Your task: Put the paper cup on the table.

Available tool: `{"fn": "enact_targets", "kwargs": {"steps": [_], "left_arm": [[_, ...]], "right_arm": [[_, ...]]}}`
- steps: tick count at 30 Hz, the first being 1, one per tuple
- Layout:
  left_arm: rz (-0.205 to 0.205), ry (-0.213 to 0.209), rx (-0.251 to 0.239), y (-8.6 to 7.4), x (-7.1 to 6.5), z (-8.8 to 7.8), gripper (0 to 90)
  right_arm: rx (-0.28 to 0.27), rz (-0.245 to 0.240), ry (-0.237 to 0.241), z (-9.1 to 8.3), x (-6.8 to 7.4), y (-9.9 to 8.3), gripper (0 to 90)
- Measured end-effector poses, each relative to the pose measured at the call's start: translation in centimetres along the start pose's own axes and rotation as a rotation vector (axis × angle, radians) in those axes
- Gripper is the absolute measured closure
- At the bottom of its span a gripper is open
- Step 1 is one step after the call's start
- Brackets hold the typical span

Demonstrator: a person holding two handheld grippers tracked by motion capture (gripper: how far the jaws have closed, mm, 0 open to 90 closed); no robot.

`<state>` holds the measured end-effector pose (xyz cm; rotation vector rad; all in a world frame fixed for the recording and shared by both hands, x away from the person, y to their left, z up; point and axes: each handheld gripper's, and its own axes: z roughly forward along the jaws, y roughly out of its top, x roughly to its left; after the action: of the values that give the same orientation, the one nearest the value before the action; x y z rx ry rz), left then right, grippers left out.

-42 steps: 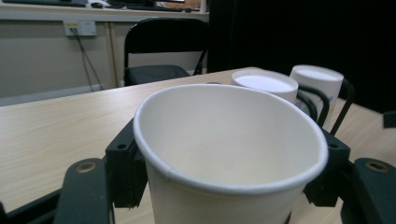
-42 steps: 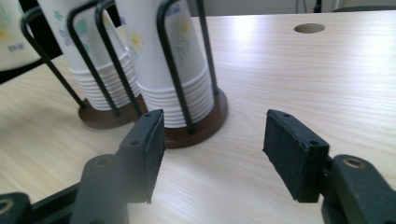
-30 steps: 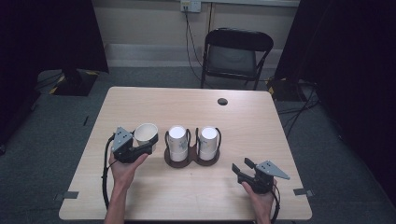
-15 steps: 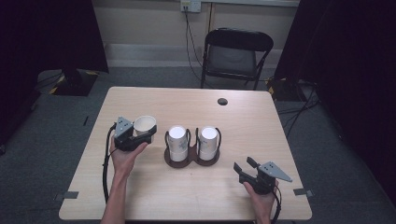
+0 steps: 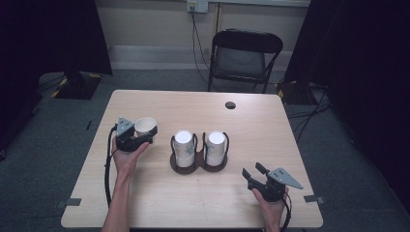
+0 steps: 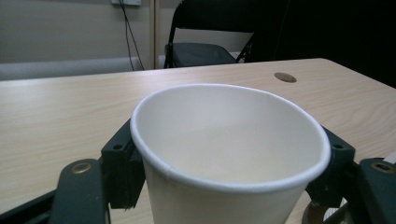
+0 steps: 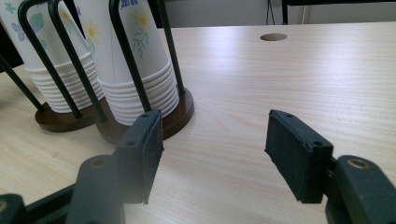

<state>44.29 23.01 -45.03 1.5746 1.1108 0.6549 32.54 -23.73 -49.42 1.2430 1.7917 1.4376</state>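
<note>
Table edges: the wooden table (image 5: 193, 193) shows all four edges in the high view; the right gripper (image 5: 255, 174) sits close to the near right corner, the left gripper (image 5: 143, 137) nearer the left edge.
Open room: bare tabletop lies behind the cup rack (image 5: 198, 164) up to a round hole (image 5: 230, 105) near the far edge, and in front of the rack between the two forearms; a folding chair (image 5: 244, 58) stands beyond the far edge.
Cup: a white paper cup (image 5: 145, 127) stands upright, mouth up, left of the rack and apart from it.
High view adds: the rack holds two stacks of upside-down cups (image 5: 183, 145) side by side, and the left hand (image 5: 128, 157) and right hand (image 5: 268, 203) come in from the bottom.
Left gripper view adds: the cup (image 6: 229, 154) is empty inside, with a black jaw on each side just under its rim.
Right gripper view adds: flower prints on the stacked cups (image 7: 135, 60) and the rack's dark wire loops and round brown base (image 7: 180, 114).
Left gripper: part open, jaws just been opening; the cup is between them, the pads close against its wall, and whether they press on it cannot be told.
Right gripper: (image 7: 212, 156) wide open, holding nothing, only bare table between the jaws, aimed toward the rack.
</note>
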Motion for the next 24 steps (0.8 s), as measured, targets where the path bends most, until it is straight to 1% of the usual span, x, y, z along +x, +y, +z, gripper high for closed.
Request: {"fn": "enact_targets", "kwargs": {"steps": [1, 2, 3, 4, 6, 7, 9, 11, 13, 15, 16, 17, 18, 19, 20, 21, 24], "left_arm": [[0.0, 0.0, 0.0, 0.0, 0.0, 0.0, 28.0], [0.008, 0.004, 0.013, -0.1, 0.0, 0.2, 28.0], [0.003, 0.0, 0.027, -0.3, 0.1, 0.4, 27.5], [0.003, 0.0, 0.027, -0.3, 0.1, 0.4, 27.2], [-0.008, -0.002, 0.024, -0.6, 0.0, 0.7, 26.9], [-0.021, -0.012, 0.03, -0.7, 0.1, 0.8, 26.6], [-0.013, -0.007, 0.037, -0.9, 0.0, 1.1, 26.3], [-0.016, -0.01, 0.038, -0.9, 0.1, 1.2, 25.9], [-0.001, -0.003, 0.051, -1.1, 0.0, 1.4, 25.7], [0.005, -0.009, 0.059, -1.2, 0.0, 1.5, 25.5], [0.011, 0.0, 0.063, -1.2, 0.0, 1.5, 25.2], [-0.001, -0.009, 0.071, -1.4, 0.1, 1.6, 25.0], [-0.001, -0.009, 0.071, -1.4, 0.1, 1.6, 24.8], [0.003, 0.003, 0.074, -1.6, 0.1, 1.7, 24.8], [0.003, 0.003, 0.074, -1.6, 0.1, 1.7, 24.8], [-0.002, -0.01, 0.084, -1.8, 0.2, 1.8, 24.4], [0.008, -0.002, 0.092, -1.9, 0.1, 1.9, 23.4]], "right_arm": [[0.0, 0.0, 0.0, 0.0, 0.0, 0.0, 36.4], [-0.001, -0.002, -0.001, 0.0, 0.0, 0.0, 36.4], [-0.006, -0.004, -0.003, -0.1, 0.0, 0.0, 36.6], [-0.006, -0.004, -0.003, -0.1, 0.0, 0.0, 36.6], [-0.007, -0.004, -0.003, -0.1, 0.0, 0.0, 36.9], [-0.007, -0.004, -0.004, -0.1, 0.0, 0.0, 37.2], [-0.01, -0.005, -0.002, -0.1, 0.1, 0.0, 37.4], [-0.01, -0.006, -0.001, -0.1, 0.1, 0.0, 37.5], [-0.01, -0.006, -0.001, -0.1, 0.1, 0.0, 37.6], [-0.011, -0.004, -0.001, -0.1, 0.0, 0.0, 37.7], [-0.01, -0.004, 0.0, -0.1, 0.0, 0.0, 37.7], [-0.011, -0.005, -0.001, -0.1, 0.1, 0.0, 38.0], [-0.011, -0.005, -0.001, -0.1, 0.1, 0.0, 38.0], [-0.009, -0.006, -0.001, -0.1, 0.1, 0.0, 38.1], [-0.01, -0.006, -0.002, -0.1, 0.1, 0.0, 38.1], [-0.011, -0.006, 0.0, -0.1, 0.1, 0.0, 38.1], [-0.009, -0.008, 0.0, -0.1, 0.1, 0.0, 38.1]]}}
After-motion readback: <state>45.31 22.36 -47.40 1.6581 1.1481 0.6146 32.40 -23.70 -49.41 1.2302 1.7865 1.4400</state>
